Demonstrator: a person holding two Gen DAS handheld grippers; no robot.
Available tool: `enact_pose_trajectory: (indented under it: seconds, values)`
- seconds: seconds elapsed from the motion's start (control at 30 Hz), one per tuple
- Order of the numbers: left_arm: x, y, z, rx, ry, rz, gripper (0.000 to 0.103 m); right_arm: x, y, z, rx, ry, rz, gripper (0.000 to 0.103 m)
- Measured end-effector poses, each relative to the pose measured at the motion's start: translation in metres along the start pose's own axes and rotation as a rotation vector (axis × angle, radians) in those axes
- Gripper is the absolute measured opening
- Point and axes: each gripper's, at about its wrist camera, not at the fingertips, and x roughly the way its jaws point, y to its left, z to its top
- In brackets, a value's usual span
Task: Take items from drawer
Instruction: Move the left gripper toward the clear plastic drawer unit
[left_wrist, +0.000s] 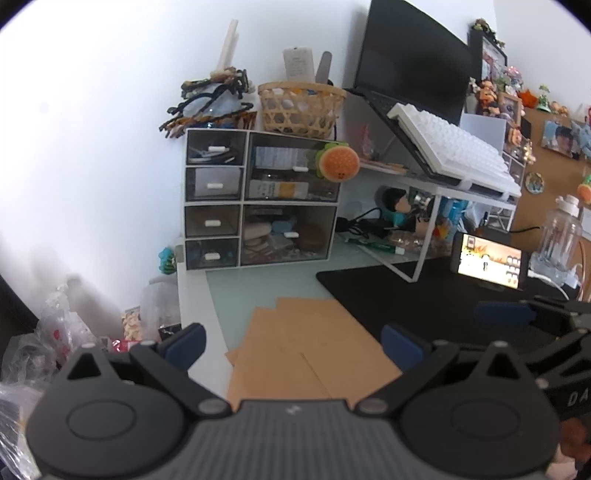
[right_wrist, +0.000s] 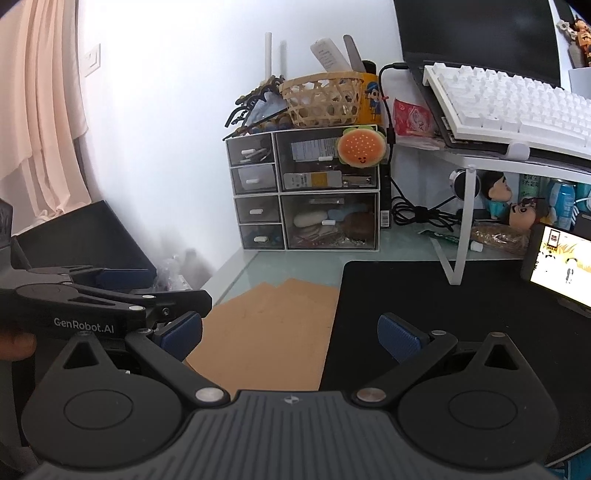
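- Drawer unit stands at the back left corner of the tabletop, against the wall; all its drawers look closed, white pull tabs showing.
- Big lower drawer holds the most stuff (a pale oval piece, something brown, small bits); likely target, though the task names no drawer.
- Left gripper hovers near the front edge of the tabletop over the brown paper sheets, jaws spread wide, nothing in them.
- Right gripper is just beside it, partly over the black mat, also spread and empty.
- Both sit well apart from the unit, so the step in hand is the approach.
- To do it well: line one gripper square on the white pull tab, pinch the tab only, pull straight toward the front edge (unit may slide, so brace its frame with the other gripper).
- Burger plush hangs at the unit's top right corner; wicker basket rests on top. Keep clear of both.
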Motion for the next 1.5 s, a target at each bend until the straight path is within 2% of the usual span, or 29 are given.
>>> enact_pose_trajectory:
  seconds: [0.43, 0.83, 1.07, 1.2, 1.5]
  values:
    - [0.012, 0.002, 0.003, -0.01, 0.008, 0.009, 0.103, 0.013, -0.002, 0.013, -0.053, 0.059, 0.007, 0.103]
    - [0.011, -0.008, 0.004, 0.013, 0.015, 0.003, 0.103, 0.005, -0.009, 0.013, -0.042, 0.037, -0.018, 0.103]
    - [0.013, -0.013, 0.009, -0.004, 0.007, 0.0, 0.103, -0.006, -0.015, 0.009, -0.024, -0.015, -0.025, 0.103]
    - [0.019, -0.015, 0.014, -0.033, 0.014, 0.022, 0.103, -0.008, -0.023, 0.004, -0.005, -0.032, -0.011, 0.103]
    - [0.024, -0.029, 0.035, 0.009, 0.007, 0.082, 0.103, -0.008, -0.044, -0.006, 0.011, -0.061, -0.014, 0.103]
